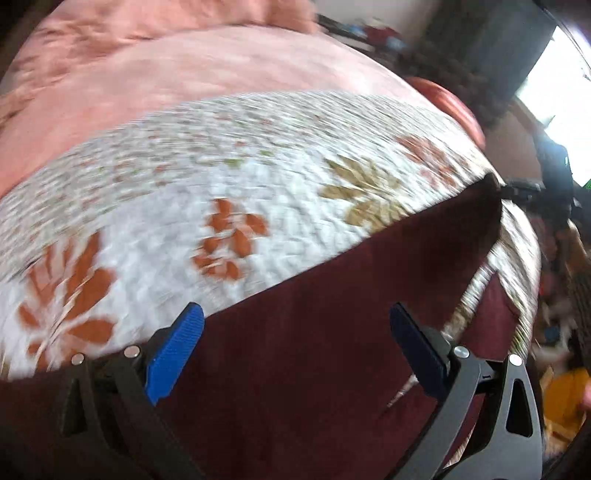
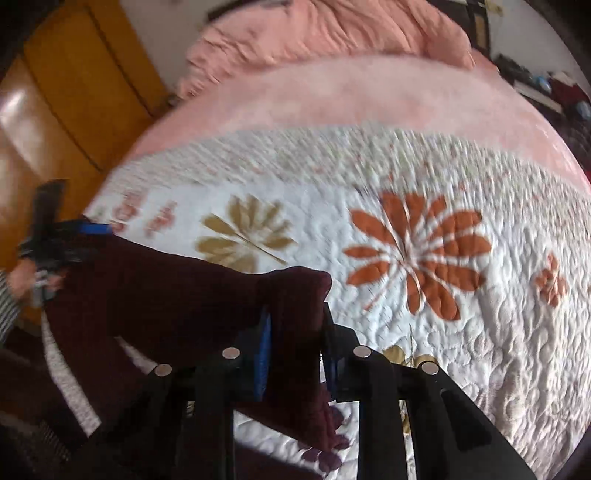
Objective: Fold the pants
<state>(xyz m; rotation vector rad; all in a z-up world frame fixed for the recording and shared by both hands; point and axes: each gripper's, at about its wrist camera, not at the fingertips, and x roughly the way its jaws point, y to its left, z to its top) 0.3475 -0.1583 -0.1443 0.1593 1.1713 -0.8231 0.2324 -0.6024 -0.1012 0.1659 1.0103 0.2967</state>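
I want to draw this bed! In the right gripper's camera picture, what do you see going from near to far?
Right gripper shut on the dark red pants → white flowered quilt → flat pink blanket → crumpled pink bedding at the far end.

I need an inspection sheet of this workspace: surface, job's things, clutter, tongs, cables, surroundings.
Surface: quilt with flower print, over a pink blanket.
Job's things: dark red pants, stretched over the quilt edge.
Clutter: nothing seen on the quilt.
Tongs: left tongs open above the pants; right tongs shut on a bunch of pants.
Cables: nothing seen.
Surroundings: wooden cabinet; window; the rest is blurred.
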